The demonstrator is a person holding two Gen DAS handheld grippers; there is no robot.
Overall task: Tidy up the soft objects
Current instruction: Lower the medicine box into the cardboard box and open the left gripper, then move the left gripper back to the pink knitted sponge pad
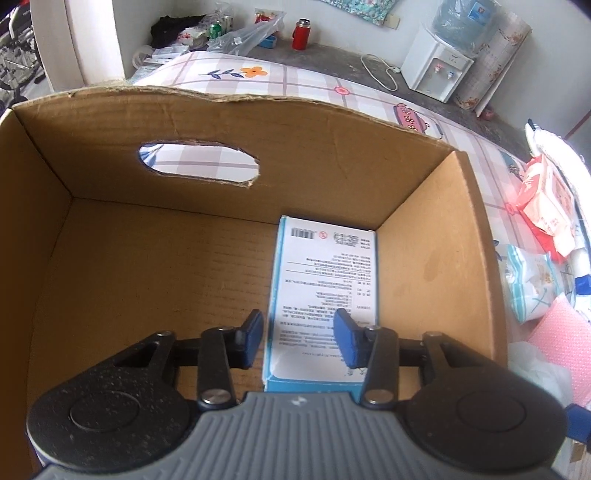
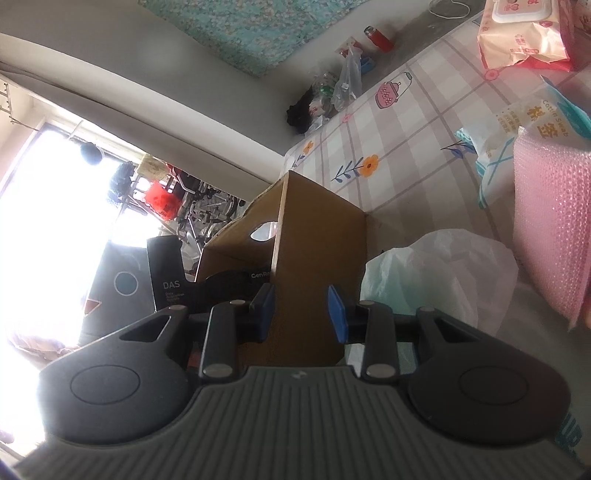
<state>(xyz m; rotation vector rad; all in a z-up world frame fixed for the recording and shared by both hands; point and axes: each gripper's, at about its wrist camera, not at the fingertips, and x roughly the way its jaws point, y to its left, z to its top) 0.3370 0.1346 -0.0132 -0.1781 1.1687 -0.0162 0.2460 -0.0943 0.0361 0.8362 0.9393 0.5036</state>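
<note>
Checked cloth (image 1: 295,83) with flower prints is seen covering the surface; a red flask (image 1: 300,34), a water dispenser (image 1: 437,72) and a heap of plastic bags (image 1: 236,37) are set along the bare grey strip at its far edge.

A cardboard box (image 1: 332,166) is stood open on the cloth, with an oval handle hole (image 1: 199,162) cut in its far wall. 1 blue-and-white pack (image 1: 325,288) is laid flat on the box floor, printed side up, pushed against the right wall near the far corner.

Left claw (image 1: 298,341) is held above the box, pointed steeply down. Its 2 blue pads (image 1: 253,334) are spread apart, nothing pinched; the pack's near end is seen below and between them, not touched.

Right claw (image 2: 301,314) is held outside the box, aimed at its near outer corner (image 2: 317,266). Its pads are partly spread, with nothing pinched; the box wall is seen through the gap, and whether it is touched cannot be told.

Still outside the box, on the cloth to its right: a white plastic bag (image 2: 443,273) just beside the box, pink bubble wrap (image 2: 550,229), a cotton swab pack (image 2: 532,122) and a pink wipes pack (image 2: 524,33) further off.
</note>
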